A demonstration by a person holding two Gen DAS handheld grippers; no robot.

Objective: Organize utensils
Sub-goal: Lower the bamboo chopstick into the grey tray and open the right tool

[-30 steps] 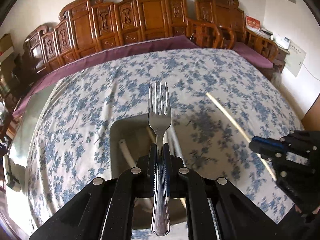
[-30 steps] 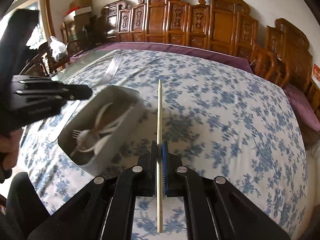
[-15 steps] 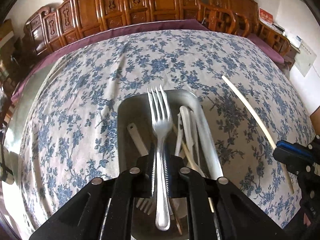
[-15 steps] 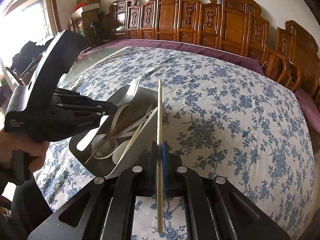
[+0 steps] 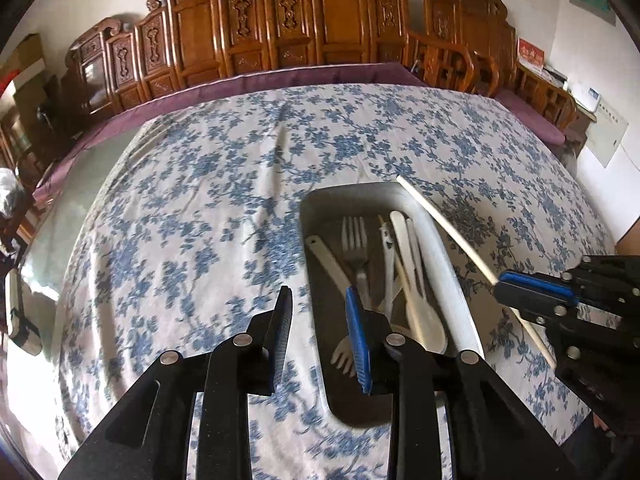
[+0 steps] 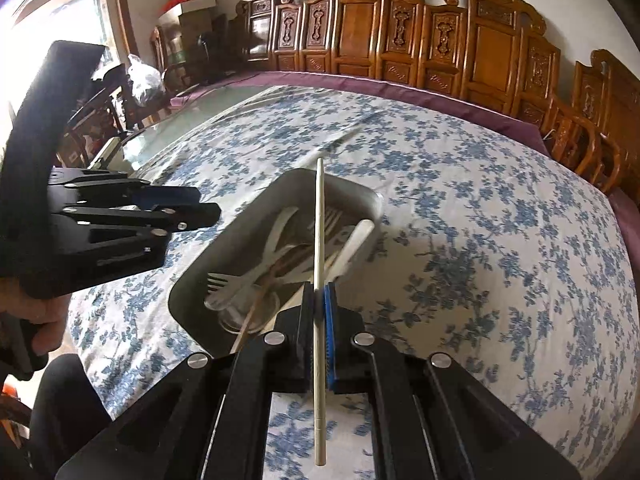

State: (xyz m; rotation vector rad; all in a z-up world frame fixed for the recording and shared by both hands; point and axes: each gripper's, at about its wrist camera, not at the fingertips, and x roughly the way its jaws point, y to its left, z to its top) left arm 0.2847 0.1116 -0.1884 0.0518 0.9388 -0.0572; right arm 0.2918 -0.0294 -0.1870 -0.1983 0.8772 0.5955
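Observation:
A grey metal tray (image 5: pixel 440 248) (image 6: pixel 240 232) sits on the blue-flowered tablecloth and holds several white plastic utensils and a steel fork (image 5: pixel 356 240) lying flat inside. My left gripper (image 5: pixel 320 320) is open and empty, just above the tray's left rim; it also shows in the right wrist view (image 6: pixel 200 204). My right gripper (image 6: pixel 319 296) is shut on a pale chopstick (image 6: pixel 319 240), held over the tray's right side. The chopstick (image 5: pixel 448 228) and right gripper (image 5: pixel 520 292) also show in the left wrist view.
The round table is covered by the flowered cloth (image 5: pixel 200 200), with bare glass (image 5: pixel 52 232) at its left edge. Carved wooden chairs (image 5: pixel 320 28) ring the far side. Boxes (image 6: pixel 192 4) and a bag stand by the window at the left.
My left gripper opened and let go of the steel fork, which now lies in the tray. The left gripper shifted left. The right gripper brought the chopstick over the tray.

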